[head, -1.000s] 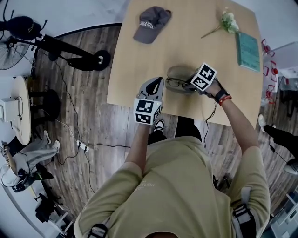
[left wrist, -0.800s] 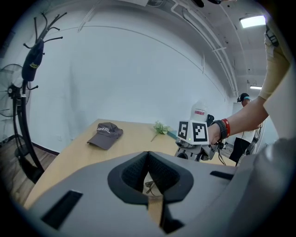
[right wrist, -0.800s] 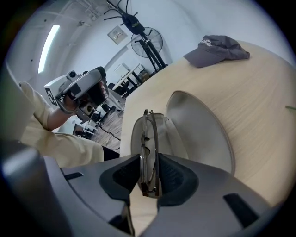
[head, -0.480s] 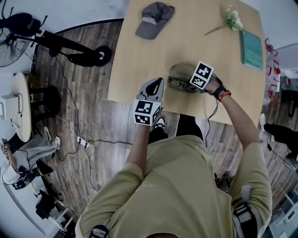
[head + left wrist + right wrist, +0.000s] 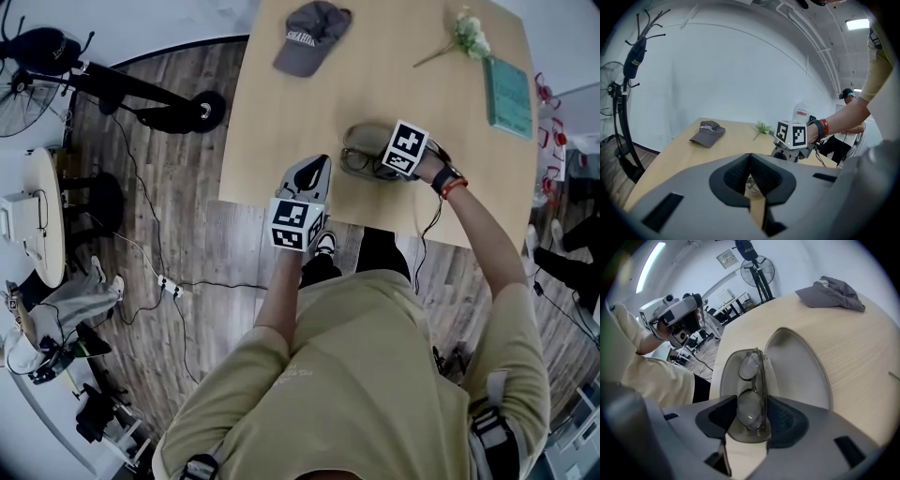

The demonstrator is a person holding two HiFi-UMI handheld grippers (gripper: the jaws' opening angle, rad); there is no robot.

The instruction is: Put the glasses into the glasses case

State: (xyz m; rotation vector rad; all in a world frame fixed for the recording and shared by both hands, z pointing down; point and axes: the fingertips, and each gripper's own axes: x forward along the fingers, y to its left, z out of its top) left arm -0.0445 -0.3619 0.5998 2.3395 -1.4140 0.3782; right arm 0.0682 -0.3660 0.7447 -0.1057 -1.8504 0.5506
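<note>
The grey glasses case [image 5: 799,369] lies open near the table's front edge, lid flat to the right. The thin-framed glasses [image 5: 751,380] lie folded in its lower half [image 5: 361,161]. My right gripper [image 5: 750,405] points steeply down over them, one jaw on each side of the near lens. Its jaws are opening, and a gap shows between the left pad and the lens. My left gripper [image 5: 316,165] hovers at the table's front edge, left of the case [image 5: 367,138], shut and holding nothing [image 5: 750,157].
A grey cap [image 5: 312,36] lies at the far left of the wooden table [image 5: 272,112]. A flower sprig [image 5: 466,36] and a teal book [image 5: 511,94] are at the far right. Beyond the table's left edge, a fan stand stands on the wooden floor.
My right gripper has sunk a little over the case and its jaws have spread apart around the glasses. The left gripper has stayed where it was.
</note>
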